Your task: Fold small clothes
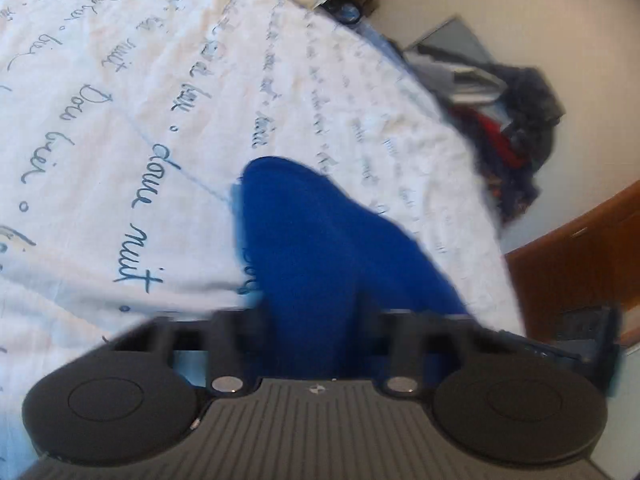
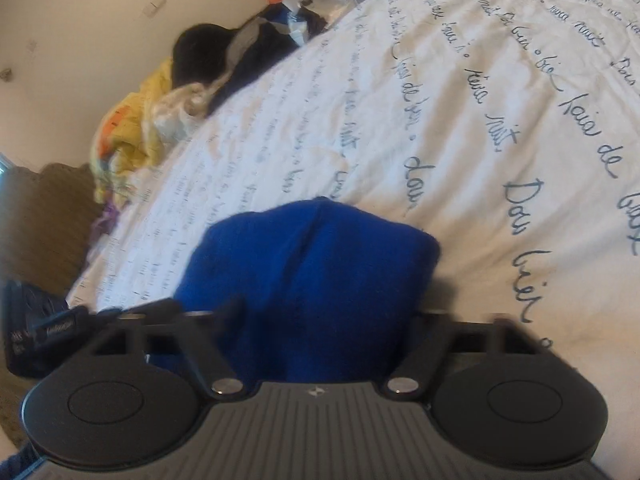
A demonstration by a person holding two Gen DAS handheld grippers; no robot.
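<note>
Blue cloth bunches between the fingers of the left gripper and covers their tips — whether they pinch it cannot be told. The right gripper is the same: its fingertips are buried under the cloth. Beyond both lies a white quilt with script, and blurred heaps of clothes at its edge.

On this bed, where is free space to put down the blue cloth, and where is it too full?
Free: the wide white bedcover with handwriting print beyond and beside the blue knitted cloth. Crowded: the far edge by the wall, with the yellow and dark clothes pile in the right view and the dark clothes heap in the left view.
</note>
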